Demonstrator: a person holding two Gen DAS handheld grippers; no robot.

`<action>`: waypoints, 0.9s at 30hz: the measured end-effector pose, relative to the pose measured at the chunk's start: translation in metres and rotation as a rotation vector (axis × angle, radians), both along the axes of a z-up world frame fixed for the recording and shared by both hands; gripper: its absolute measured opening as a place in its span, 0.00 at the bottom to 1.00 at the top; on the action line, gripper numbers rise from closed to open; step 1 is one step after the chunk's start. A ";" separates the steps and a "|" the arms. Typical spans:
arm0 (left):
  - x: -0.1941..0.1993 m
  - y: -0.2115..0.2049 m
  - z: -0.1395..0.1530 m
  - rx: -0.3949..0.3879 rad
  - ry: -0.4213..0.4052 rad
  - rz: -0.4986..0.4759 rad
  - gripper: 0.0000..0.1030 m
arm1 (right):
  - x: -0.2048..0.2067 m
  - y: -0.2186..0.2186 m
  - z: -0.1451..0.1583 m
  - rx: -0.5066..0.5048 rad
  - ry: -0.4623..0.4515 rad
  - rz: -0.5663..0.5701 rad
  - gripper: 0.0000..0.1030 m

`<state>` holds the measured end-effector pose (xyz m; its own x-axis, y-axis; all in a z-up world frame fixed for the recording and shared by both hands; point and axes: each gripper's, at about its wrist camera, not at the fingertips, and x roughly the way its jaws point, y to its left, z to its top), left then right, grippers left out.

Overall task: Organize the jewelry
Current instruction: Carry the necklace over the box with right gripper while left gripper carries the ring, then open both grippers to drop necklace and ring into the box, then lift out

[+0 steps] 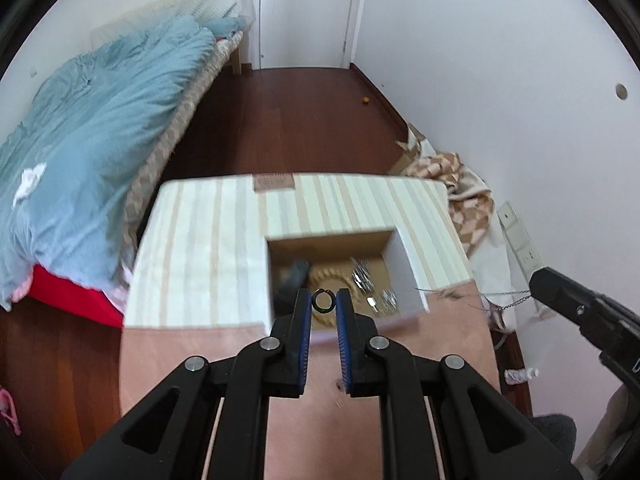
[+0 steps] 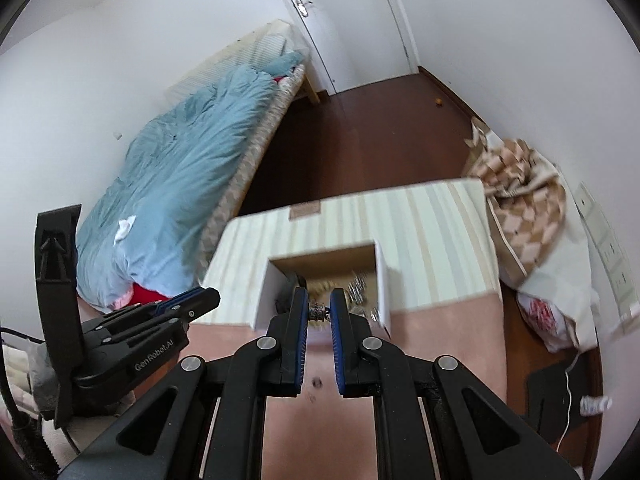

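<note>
Around the box [image 1: 208, 248] on my table [image 1: 304, 408]

The bed [image 1: 80, 152] lies left of the box, the blanket [image 1: 460, 184] right of it, the door [image 1: 304, 12] far behind; jewelry [image 1: 368, 280] lies in the box.

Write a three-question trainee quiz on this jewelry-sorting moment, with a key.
1. True or false: the left gripper is shut on a black ring.
2. What does the right gripper pinch? A) a beaded metal piece B) a watch C) nothing
3. Fill in: more jewelry lies inside the open ____ in the striped box.

Key: 1 true; 2 A; 3 compartment.
</note>
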<state>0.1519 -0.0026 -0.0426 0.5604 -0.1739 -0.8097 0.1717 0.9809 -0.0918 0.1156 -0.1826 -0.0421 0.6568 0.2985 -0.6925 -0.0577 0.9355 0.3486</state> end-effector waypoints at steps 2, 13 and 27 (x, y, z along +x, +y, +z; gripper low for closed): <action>0.016 0.005 0.001 -0.010 0.010 0.006 0.09 | 0.021 0.006 0.003 -0.005 0.012 0.009 0.11; 0.094 0.004 -0.037 -0.053 0.159 -0.028 0.09 | 0.117 0.015 -0.060 -0.068 0.222 0.028 0.11; 0.139 0.008 -0.075 -0.045 0.272 0.028 0.20 | 0.156 0.011 -0.117 -0.099 0.386 0.050 0.19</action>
